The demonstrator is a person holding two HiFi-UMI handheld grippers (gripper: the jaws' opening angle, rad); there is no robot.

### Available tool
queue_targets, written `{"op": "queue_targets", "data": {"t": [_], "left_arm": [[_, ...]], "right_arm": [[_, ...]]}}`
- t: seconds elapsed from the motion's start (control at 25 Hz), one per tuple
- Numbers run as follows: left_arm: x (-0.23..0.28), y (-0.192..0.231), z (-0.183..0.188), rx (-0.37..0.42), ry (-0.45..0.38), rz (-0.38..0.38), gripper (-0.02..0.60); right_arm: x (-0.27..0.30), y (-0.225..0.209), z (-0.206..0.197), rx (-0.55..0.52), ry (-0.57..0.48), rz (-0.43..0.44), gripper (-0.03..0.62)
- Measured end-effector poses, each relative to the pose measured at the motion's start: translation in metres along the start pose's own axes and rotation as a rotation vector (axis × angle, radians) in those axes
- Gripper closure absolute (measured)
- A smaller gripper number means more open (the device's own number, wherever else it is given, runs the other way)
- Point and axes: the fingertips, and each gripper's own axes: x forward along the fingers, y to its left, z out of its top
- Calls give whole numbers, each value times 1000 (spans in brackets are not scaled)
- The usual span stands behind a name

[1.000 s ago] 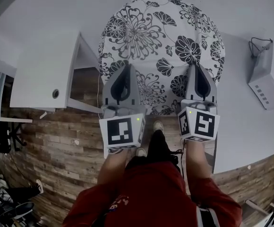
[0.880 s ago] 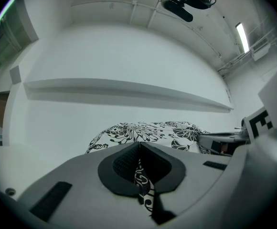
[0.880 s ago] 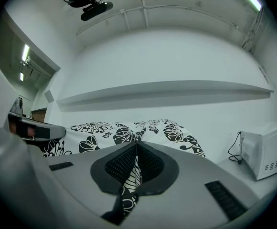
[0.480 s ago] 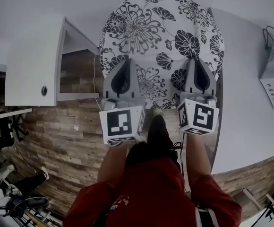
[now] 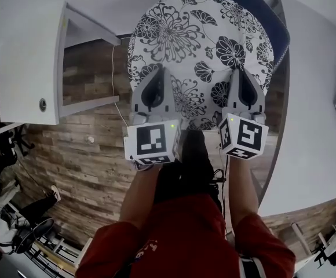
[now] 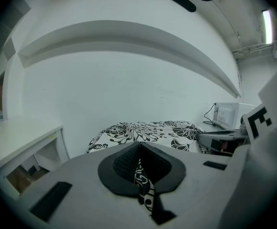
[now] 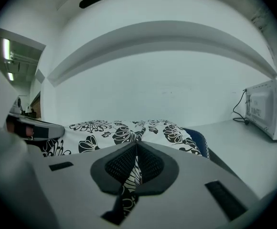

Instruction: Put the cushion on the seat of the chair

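A round white cushion (image 5: 200, 45) printed with black flowers hangs level in front of me, held by both grippers at its near edge. My left gripper (image 5: 155, 77) is shut on the cushion's near-left rim; its fabric (image 6: 141, 182) shows pinched between the jaws. My right gripper (image 5: 243, 77) is shut on the near-right rim, with fabric (image 7: 131, 178) caught between its jaws. The cushion (image 6: 145, 130) spreads away ahead in both gripper views (image 7: 129, 128). A dark blue chair (image 5: 272, 22) shows past the cushion's far right edge, and its blue edge (image 7: 198, 140) peeks out beside the cushion.
A white desk (image 5: 29, 57) with a round cable hole stands at the left. A white counter (image 5: 313, 97) runs along the right, bearing a white microwave (image 7: 267, 109). Wood-plank floor (image 5: 81, 155) lies below. My legs and shoes are under the grippers.
Both grippers carried the cushion away from the white surface toward the right; the blue chair has come into sight beyond the cushion, and the desk has slid further left.
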Motion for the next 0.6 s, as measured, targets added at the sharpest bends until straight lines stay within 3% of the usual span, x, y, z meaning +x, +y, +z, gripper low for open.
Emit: {"op": "queue_targets", "data": {"t": [0.16,0.32,0.44,0.6], "left_arm": [[-14,4,-2,17,-32,9,552],[12,9,-7,93,-191,-12,552],[8,0,-22,167,-223,7,552],[6,-4,-19,225,-233,22,552]], "right_arm": [[-9,9,1,-14,-31,5,565],[11,5,-8,-32,-199,-38,565],[7,2,-35,0,-246,-30,565],[9,-2,-39,32,-277,-28,565]]}}
